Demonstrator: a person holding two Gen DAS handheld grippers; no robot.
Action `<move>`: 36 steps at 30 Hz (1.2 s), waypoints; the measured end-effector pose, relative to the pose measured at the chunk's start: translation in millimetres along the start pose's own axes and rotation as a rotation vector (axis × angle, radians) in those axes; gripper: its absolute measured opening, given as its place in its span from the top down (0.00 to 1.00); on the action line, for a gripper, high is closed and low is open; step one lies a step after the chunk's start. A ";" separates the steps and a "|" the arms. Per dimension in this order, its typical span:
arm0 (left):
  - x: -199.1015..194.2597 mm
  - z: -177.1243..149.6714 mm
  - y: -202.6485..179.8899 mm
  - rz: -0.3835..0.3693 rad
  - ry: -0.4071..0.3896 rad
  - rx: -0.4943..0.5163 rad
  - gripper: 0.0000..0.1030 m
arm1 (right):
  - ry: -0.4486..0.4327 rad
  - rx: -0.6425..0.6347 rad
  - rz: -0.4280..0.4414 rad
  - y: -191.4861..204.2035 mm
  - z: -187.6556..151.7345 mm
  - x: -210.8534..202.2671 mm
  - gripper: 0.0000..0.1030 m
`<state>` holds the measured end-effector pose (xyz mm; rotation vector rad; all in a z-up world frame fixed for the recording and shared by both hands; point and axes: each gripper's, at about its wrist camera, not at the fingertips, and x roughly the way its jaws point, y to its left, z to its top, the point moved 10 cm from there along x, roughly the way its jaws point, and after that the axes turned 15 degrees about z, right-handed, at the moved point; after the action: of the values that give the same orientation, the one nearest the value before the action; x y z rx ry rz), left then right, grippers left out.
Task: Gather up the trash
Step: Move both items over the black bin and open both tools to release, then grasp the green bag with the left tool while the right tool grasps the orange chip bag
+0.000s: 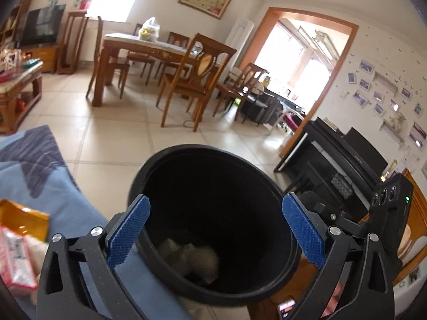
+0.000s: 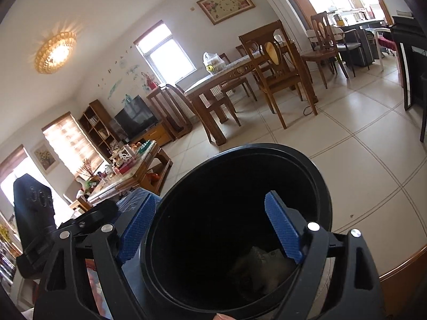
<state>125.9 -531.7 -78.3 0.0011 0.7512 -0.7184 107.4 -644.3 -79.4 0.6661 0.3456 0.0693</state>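
Both my left gripper [image 1: 215, 229] and right gripper [image 2: 213, 230] gape wide and empty over the black bin [image 1: 170, 160]; crumpled trash [image 1: 192, 256] lies inside, so I'd back away without knocking its rim

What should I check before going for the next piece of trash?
1. Left gripper empty, jaws wide apart: ok.
2. Right gripper empty, jaws apart: ok.
3. Crumpled paper at the bottom of the black trash bin: ok.
4. Bin has room for more: ok, mostly empty.
5. Bin standing steady: cannot tell, its base is hidden.
6. More trash within reach: cannot tell; an orange packet and a red-and-white wrapper lie on the blue cloth, but neither is plainly trash.
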 end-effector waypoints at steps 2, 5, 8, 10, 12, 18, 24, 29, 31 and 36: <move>-18.7 -3.2 6.3 0.014 -0.011 0.007 0.05 | 0.009 -0.019 0.007 10.3 -2.3 1.2 0.18; -56.0 -10.2 19.1 0.038 -0.041 0.026 0.05 | 0.034 -0.048 0.021 26.7 -8.2 7.3 0.18; -95.5 -21.6 35.1 0.069 -0.072 0.050 0.05 | 0.063 -0.072 0.042 44.6 -17.9 15.3 0.18; -119.9 -27.9 50.0 0.101 -0.092 0.061 0.05 | 0.088 -0.088 0.060 58.0 -24.5 23.4 0.18; -147.0 -37.9 69.5 0.136 -0.109 0.071 0.05 | 0.123 -0.110 0.083 75.5 -35.6 32.8 0.18; -217.6 -84.5 158.8 0.311 -0.111 0.105 0.05 | 0.262 -0.175 0.192 142.0 -79.6 63.5 0.18; -258.6 -149.4 254.2 0.436 0.022 0.111 0.05 | 0.414 -0.244 0.324 216.1 -130.8 89.4 0.18; -270.3 -178.0 294.8 0.487 0.111 0.122 0.05 | 0.591 -0.325 0.447 287.6 -191.7 113.3 0.18; -270.7 -177.2 293.7 0.469 0.117 0.117 0.05 | 0.677 -0.339 0.474 308.8 -219.2 125.9 0.18; -260.5 -180.7 298.0 0.444 0.177 0.123 0.05 | 0.800 -0.359 0.455 328.7 -258.3 151.3 0.19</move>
<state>59.0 -104.1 -123.2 0.3373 0.8387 -0.3410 178.3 -206.5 -109.9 0.3214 0.9182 0.8289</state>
